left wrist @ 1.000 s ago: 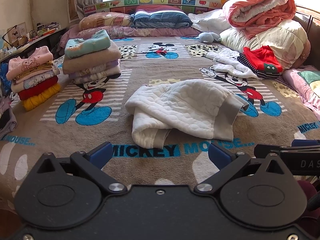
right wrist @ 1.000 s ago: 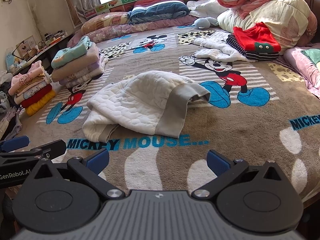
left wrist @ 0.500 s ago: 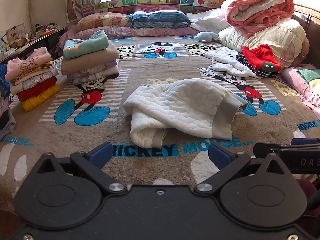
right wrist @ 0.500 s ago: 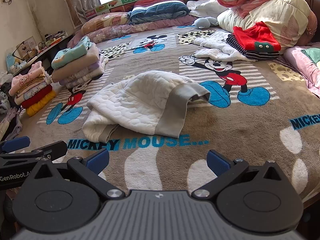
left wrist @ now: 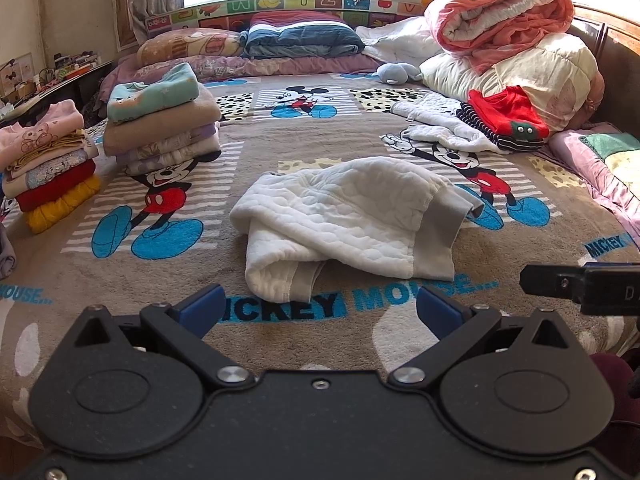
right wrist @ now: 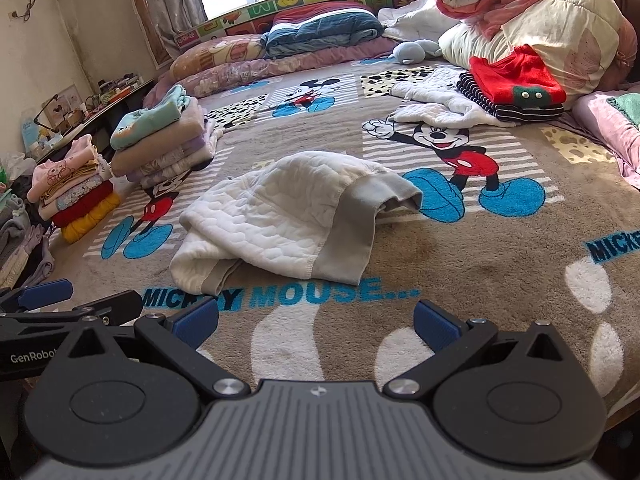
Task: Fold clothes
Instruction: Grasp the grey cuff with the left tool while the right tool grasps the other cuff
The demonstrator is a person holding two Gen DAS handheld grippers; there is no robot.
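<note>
left tongs (left wrist: 318,310) wide, empty | right tongs (right wrist: 316,320) wide, empty | white quilted garment (left wrist: 352,220) bunched on bed (left wrist: 520,248) | risk: pinching both layers, dragging whole bundle

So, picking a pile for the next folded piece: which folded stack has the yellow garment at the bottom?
The outer stack, pink-topped; the nearer stack has a teal top.

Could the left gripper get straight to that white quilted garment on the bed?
Probably yes. The left gripper is open and empty, the white quilted garment lies just ahead on the Mickey Mouse blanket, and nothing sits between them.
</note>
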